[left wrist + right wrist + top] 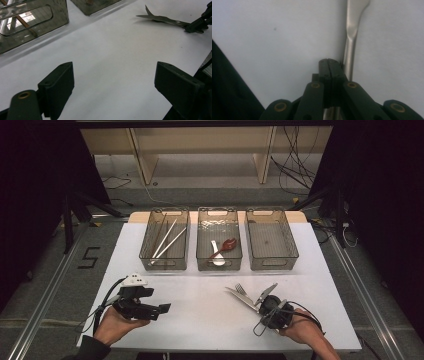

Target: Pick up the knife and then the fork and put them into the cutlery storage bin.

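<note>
Several pieces of metal cutlery lie on the white table [200,320] at the front right: a knife [239,296], a fork [242,289] and a second knife [266,293]. My right gripper [257,307] sits at their near ends, jaws shut together. In the right gripper view a flat metal handle [352,37] runs along the right side of the shut right gripper [328,61] and is not between the pads. My left gripper [161,310] rests at the front left, held by a hand. Its jaws stand wide apart over bare table, the left gripper [113,75] holding nothing.
Three clear bins stand in a row at the back. The left bin [164,265] holds chopsticks [167,237]. In the middle bin [219,266] lie a red spoon [228,244] and a white spoon [216,256]. The right bin [272,266] has nothing in it.
</note>
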The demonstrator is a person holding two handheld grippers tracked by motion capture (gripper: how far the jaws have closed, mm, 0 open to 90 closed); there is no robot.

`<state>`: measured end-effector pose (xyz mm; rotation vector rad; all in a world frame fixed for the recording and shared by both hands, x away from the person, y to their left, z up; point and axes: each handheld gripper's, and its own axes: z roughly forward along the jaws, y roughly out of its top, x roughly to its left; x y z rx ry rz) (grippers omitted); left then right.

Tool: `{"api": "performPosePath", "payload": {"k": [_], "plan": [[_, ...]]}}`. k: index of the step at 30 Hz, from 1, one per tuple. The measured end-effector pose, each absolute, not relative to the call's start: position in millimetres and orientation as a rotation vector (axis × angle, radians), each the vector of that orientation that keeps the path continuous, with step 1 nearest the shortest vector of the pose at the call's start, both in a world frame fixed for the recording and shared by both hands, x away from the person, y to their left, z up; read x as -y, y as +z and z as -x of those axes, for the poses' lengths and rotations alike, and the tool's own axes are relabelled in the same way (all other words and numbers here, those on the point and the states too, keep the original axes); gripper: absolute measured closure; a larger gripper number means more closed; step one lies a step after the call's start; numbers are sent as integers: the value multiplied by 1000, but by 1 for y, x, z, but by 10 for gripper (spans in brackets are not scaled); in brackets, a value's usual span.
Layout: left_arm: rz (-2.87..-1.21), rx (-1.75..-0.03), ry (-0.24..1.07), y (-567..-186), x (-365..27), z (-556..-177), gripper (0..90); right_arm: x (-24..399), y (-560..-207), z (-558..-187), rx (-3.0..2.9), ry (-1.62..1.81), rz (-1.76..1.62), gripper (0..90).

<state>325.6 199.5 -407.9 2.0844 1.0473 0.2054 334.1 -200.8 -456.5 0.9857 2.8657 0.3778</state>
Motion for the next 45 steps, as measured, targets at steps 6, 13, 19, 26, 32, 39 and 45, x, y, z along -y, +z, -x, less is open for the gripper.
{"api": "performPosePath", "payload": {"k": [6,13,19,26,32,39,45], "plan": [[-2098,-1037,211,-409,-199,-326,156,213,-456,-343,-2827,360,-1010,900],[-2094,-1032,215,-408,-199,-325,156,221,-456,-353,-2819,373,-1043,900],[-2091,-1031,220,-408,-199,-325,156,224,-456,-358,-2817,377,-1052,900],[-2098,-1031,222,-409,-199,-325,155,225,-456,-363,-2800,376,-1071,900],[-2087,-1035,230,-408,-200,-326,156,224,-454,-362,-2812,374,-1072,900],[-2086,-1040,227,-408,-201,-326,156,222,-429,-362,-2784,509,-1025,684],[-2075,-1036,238,-407,-202,-326,156,222,-423,-369,-2708,554,-1064,451]]}}
